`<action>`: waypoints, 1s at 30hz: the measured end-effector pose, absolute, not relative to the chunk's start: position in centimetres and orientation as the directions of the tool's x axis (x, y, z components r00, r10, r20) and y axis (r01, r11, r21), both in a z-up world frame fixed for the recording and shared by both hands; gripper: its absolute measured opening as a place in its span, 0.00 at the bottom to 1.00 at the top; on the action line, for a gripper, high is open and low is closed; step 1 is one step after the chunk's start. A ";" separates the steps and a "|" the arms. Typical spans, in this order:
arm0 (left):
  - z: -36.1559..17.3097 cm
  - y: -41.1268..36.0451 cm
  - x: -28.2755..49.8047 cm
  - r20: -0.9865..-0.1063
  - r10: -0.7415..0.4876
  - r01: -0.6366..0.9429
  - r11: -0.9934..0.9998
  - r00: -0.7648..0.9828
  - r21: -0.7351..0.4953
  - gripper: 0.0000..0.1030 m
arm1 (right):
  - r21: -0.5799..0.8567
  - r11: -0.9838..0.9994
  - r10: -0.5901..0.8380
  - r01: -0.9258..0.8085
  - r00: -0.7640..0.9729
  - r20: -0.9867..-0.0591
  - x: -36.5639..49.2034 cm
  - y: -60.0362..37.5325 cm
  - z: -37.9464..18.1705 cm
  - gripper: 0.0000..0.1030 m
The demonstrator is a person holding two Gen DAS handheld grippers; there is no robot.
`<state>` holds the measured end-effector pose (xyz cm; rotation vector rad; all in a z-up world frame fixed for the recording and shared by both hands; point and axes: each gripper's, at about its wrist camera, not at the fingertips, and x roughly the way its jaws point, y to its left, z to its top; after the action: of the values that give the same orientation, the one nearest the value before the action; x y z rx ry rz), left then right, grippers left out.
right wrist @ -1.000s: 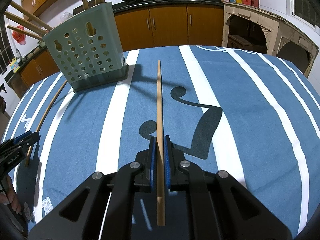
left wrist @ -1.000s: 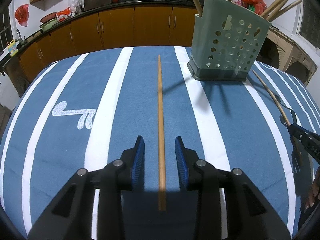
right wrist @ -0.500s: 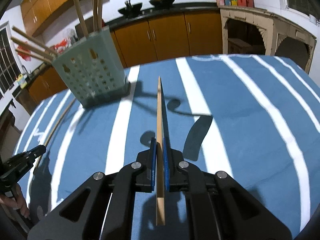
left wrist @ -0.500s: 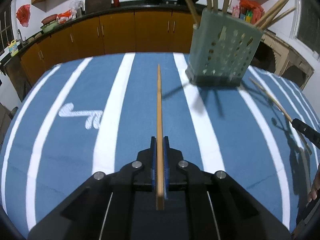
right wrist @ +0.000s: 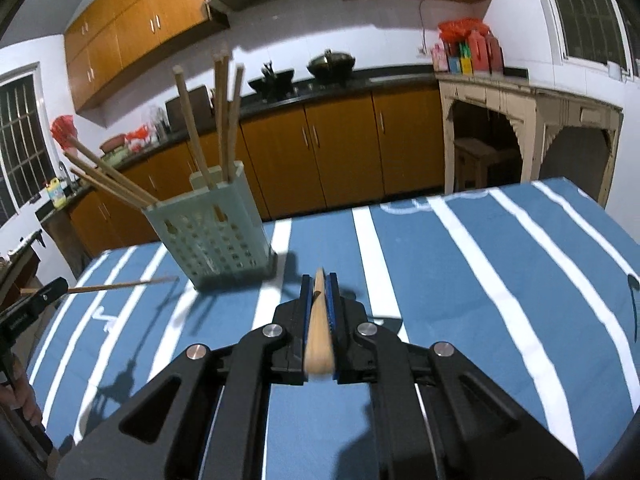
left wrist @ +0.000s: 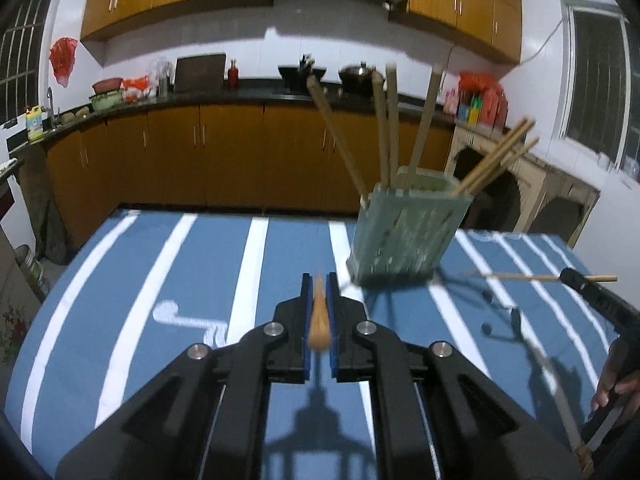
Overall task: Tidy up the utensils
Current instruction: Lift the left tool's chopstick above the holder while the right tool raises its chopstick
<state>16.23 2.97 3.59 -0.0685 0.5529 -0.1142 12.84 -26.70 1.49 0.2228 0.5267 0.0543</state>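
My left gripper (left wrist: pixel 319 280) is shut on a wooden chopstick (left wrist: pixel 319 322), held above the striped cloth and seen end-on. My right gripper (right wrist: pixel 319 280) is shut on another chopstick (right wrist: pixel 318 336), also lifted and end-on. A pale green perforated utensil holder (left wrist: pixel 404 236) with several chopsticks stands ahead right of the left gripper; in the right wrist view the holder (right wrist: pixel 212 232) is ahead left. Each view shows the other gripper at its edge with its chopstick (left wrist: pixel 536 277) (right wrist: pixel 120 286) pointing toward the holder.
The table has a blue cloth with white stripes (left wrist: pixel 180 280). Kitchen cabinets and a counter with pots (left wrist: pixel 296 76) stand behind the table's far edge. A wooden side table (right wrist: pixel 520 128) stands at the back right.
The left gripper shut on its chopstick a second ago. Both grippers have since lifted their chopsticks off the cloth and tilted up, so the sticks now point forward in the air.
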 end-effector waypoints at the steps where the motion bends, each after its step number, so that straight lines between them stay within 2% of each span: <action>1: 3.9 3.0 16.2 -0.512 -0.128 0.090 0.991 0.850 -0.097 0.07 | 0.227 0.974 0.111 0.002 0.869 -0.483 12.7 -26.8 1.7 0.07; 17: 7.6 2.4 15.4 -0.441 -0.164 0.126 0.985 0.883 -0.115 0.07 | 0.264 0.964 0.140 -0.031 0.904 -0.403 12.5 -26.8 4.6 0.07; 30: 10.7 0.7 15.0 -0.384 -0.237 0.200 0.971 0.892 -0.134 0.07 | 0.247 0.959 0.216 -0.140 0.924 -0.315 12.3 -25.1 8.8 0.07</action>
<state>15.04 0.71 10.72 -0.0914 0.4101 -0.2272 12.27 -25.12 8.80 0.2229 0.3471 0.1845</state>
